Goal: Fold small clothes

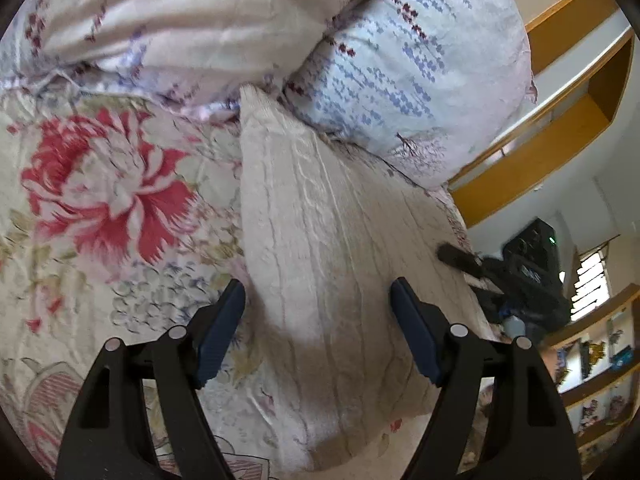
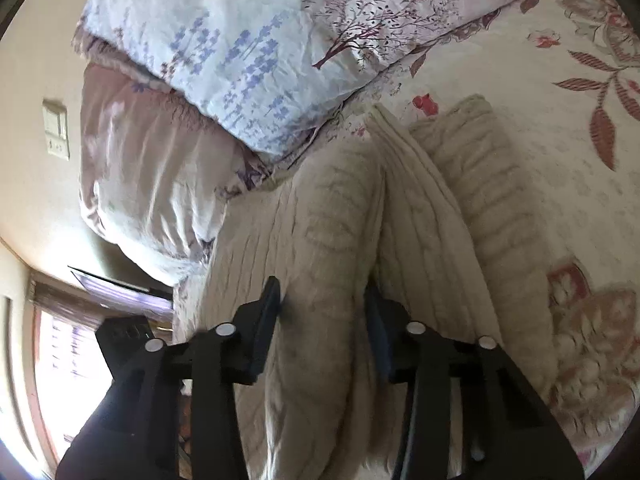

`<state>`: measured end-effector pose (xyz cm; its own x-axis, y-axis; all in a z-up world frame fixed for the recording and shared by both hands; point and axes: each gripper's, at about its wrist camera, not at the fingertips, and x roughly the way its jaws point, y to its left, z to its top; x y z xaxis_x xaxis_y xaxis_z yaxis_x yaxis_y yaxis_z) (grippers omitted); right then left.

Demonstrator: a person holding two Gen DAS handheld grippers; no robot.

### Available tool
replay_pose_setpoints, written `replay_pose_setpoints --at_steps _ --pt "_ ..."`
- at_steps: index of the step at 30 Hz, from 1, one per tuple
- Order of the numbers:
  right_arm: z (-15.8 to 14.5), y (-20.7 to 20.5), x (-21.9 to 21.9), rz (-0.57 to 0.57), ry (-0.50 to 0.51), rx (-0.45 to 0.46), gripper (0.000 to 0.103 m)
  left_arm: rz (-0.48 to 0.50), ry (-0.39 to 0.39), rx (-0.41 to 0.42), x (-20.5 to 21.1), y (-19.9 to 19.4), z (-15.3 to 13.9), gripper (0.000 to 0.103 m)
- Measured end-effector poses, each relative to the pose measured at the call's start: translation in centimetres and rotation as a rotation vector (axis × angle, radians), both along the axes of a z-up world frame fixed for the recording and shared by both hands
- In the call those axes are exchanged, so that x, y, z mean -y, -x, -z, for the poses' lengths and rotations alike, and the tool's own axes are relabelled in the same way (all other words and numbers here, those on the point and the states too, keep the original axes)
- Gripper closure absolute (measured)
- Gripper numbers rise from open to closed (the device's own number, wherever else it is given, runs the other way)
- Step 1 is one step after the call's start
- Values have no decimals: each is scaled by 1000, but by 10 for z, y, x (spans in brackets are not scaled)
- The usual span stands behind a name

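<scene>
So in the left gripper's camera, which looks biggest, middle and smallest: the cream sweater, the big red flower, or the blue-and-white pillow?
1. Cream sweater, though it is nearest the camera, which swells it.
2. Blue-and-white pillow.
3. Big red flower printed on the bedsheet.
The pillow and flower look fairly close, so that order is less sure.

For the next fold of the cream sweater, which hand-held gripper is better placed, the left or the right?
Probably the right. The right hand-held gripper has a raised ridge of the cream knitted sweater between its fingers, so it can carry that fold over. The left hand-held gripper is open above flat fabric, holding nothing.
</scene>
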<state>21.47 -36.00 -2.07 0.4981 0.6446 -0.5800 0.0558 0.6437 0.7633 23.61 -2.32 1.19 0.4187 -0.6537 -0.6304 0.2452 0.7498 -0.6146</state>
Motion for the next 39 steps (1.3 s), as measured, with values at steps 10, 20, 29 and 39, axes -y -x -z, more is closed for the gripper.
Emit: replay_pose_setpoints --at_steps 10,20,29,39 --pt "-44 -4 -30 -10 278 188 85 -17 87 -35 -9 -2 8 20" --pt "-75 9 -14 71 553 248 85 7 118 -6 -4 5 7 19" --pt "-71 10 8 119 572 259 85 82 86 30 12 11 5 19" --pt "-35 25 47 196 469 113 50 95 10 45 25 18 -2 19"
